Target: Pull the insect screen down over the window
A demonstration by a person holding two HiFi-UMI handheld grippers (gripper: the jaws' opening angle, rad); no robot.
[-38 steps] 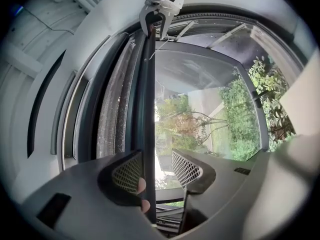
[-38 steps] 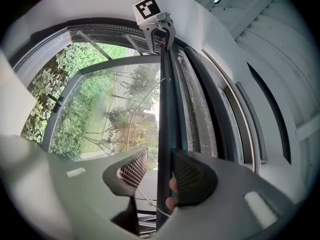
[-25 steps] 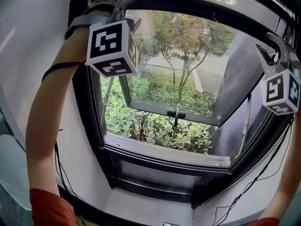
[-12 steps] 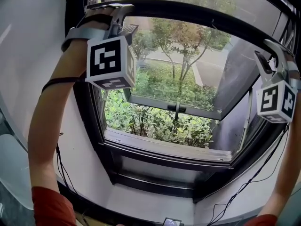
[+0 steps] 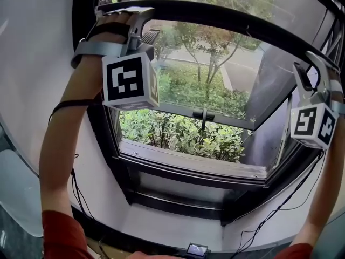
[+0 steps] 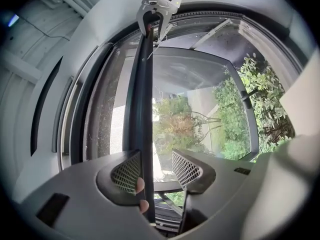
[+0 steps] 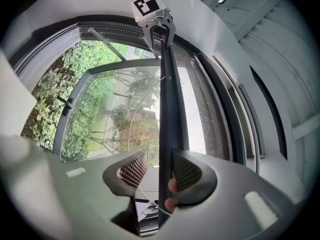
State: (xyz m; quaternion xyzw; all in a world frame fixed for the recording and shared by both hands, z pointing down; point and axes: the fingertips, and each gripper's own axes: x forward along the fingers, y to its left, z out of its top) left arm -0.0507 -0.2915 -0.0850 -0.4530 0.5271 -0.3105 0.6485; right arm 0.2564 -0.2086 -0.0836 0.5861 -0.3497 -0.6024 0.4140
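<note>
Item: insect screen pull bar [image 5: 226,19]; dark, slim rail.
Pose: level, high across the opening.
Position: runs from left gripper [image 6: 155,166] to right gripper [image 7: 160,170]; sits between each pair of jaws, against one pad, clear of the other.
Mesh: possibly the grey haze above the bar; unclear.
Window sash [image 5: 215,117]: swung outward below the bar, uncovered.

The left gripper [image 6: 156,169] and right gripper [image 7: 160,170] are grey moulded shells, each with two curved jaws faced with diamond-lattice pads [image 6: 127,171]. Each carries a white cube [image 5: 130,82] printed with black square markers. A grey strap [image 5: 97,47] and a thin black band [image 5: 70,106] wrap the left forearm. The sleeves [image 5: 62,233] are red. Thin black cables [image 5: 75,185] run by the arms.
</note>
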